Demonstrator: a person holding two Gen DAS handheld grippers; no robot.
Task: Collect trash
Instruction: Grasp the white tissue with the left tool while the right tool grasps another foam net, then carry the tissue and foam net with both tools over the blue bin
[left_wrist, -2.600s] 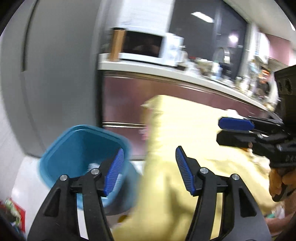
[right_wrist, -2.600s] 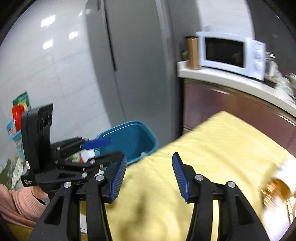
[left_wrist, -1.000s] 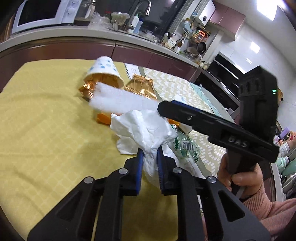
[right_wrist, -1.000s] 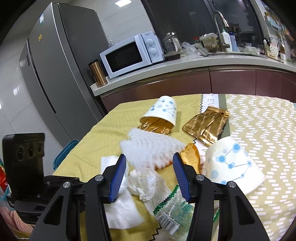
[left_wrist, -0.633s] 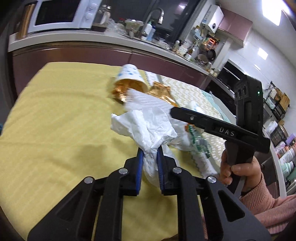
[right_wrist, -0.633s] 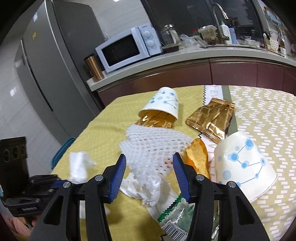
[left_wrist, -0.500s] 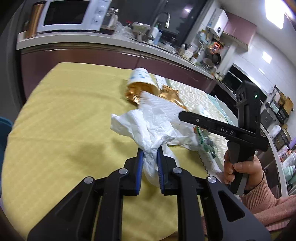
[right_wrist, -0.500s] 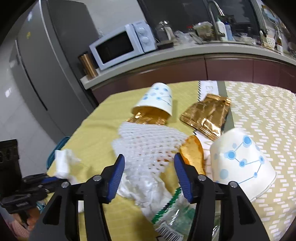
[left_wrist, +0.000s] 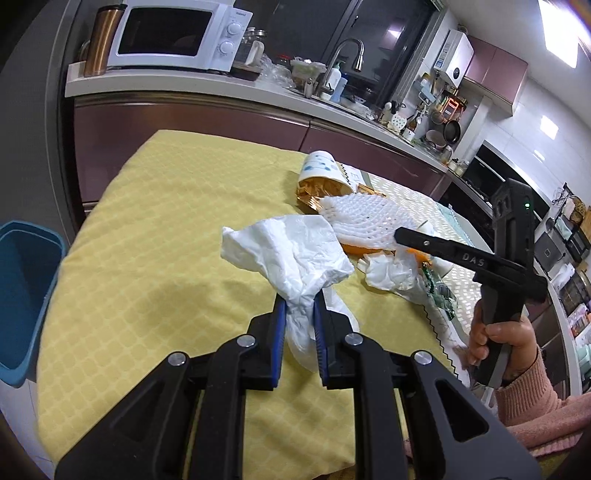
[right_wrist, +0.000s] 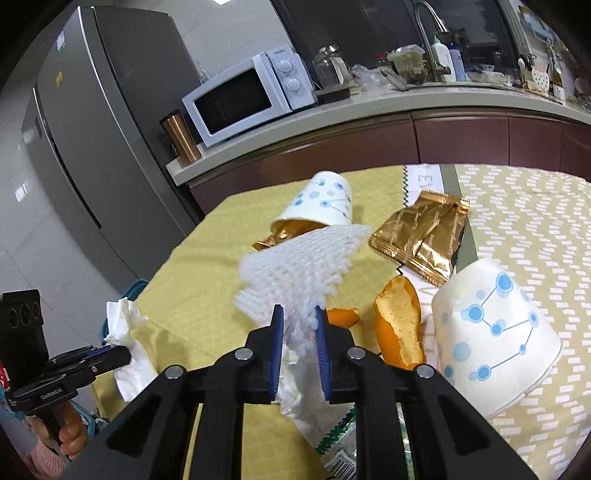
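left tool (left_wrist: 300, 332): clamped on a crumpled white tissue (left_wrist: 291, 254), which fans out above the blue pads and is lifted off the yellow tablecloth (left_wrist: 147, 236).
right tool (right_wrist: 299, 345): clamped on the lower edge of a white foam fruit net (right_wrist: 303, 266); the net spreads up and away from the pads, above the orange peel (right_wrist: 399, 325).
table: covered by the yellow cloth on the near side and a patterned beige cloth (right_wrist: 528, 229) on the far side.
trash on table: a paper cup with blue dots (right_wrist: 325, 206) lies on its side with a gold wrapper poking from its mouth; a flat gold foil packet (right_wrist: 424, 236) lies just beside it; a second dotted cup (right_wrist: 491, 332) lies tipped next to the peel; more white tissue (left_wrist: 391, 273) and a clear green-printed wrapper (left_wrist: 439, 291) lie under the right tool.
bin: a blue plastic bin (left_wrist: 22, 288) stands on the floor beside the table edge, well apart from the held tissue.
background: microwave (right_wrist: 251, 96), copper tumbler (right_wrist: 181, 136) and grey fridge (right_wrist: 85, 140) by the kitchen worktop.
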